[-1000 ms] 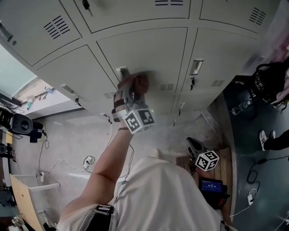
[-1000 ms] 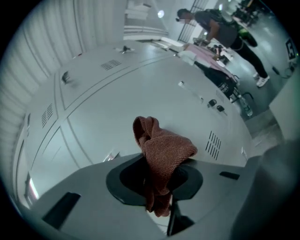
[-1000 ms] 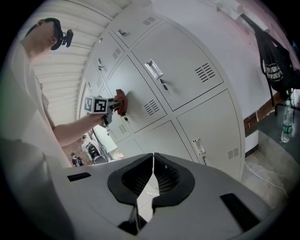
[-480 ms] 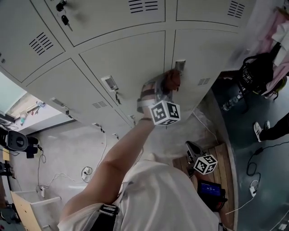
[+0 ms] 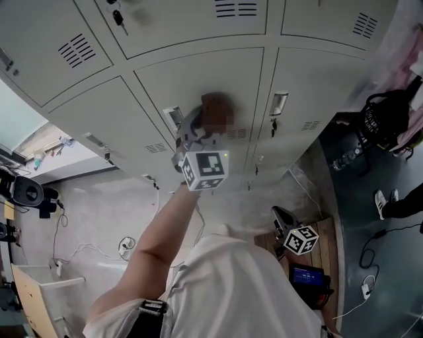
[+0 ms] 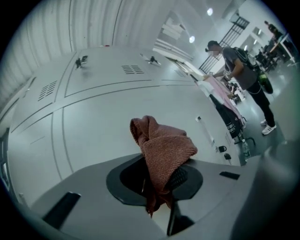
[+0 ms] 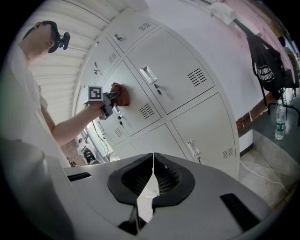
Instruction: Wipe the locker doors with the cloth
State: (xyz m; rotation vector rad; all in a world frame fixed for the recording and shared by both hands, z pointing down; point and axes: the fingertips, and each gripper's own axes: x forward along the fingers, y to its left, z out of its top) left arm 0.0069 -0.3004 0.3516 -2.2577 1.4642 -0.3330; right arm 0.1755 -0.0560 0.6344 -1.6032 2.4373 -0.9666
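Observation:
My left gripper (image 5: pixel 201 129) is raised at arm's length and shut on a reddish-brown cloth (image 5: pixel 217 111), which presses against a grey locker door (image 5: pixel 218 79). In the left gripper view the bunched cloth (image 6: pixel 161 149) sticks out from between the jaws over the pale door (image 6: pixel 93 122). The right gripper view shows the same cloth (image 7: pixel 121 94) on the door beside a recessed handle (image 7: pixel 146 73). My right gripper (image 7: pixel 151 180) hangs low at my side, jaws shut with nothing in them; only its marker cube (image 5: pixel 302 237) appears in the head view.
Locker handles (image 5: pixel 278 103) and hanging keys (image 5: pixel 119 18) stick out from the doors. A black bag (image 5: pixel 386 119) hangs at the right, a water bottle (image 7: pixel 279 120) on the floor. A person (image 6: pixel 241 77) stands at a table far right. Cables and a wooden pallet (image 5: pixel 327 254) lie below.
The left gripper with the cloth swept right toward the neighbouring door's handle, then came back left and higher onto the middle door. The right gripper has stayed low.

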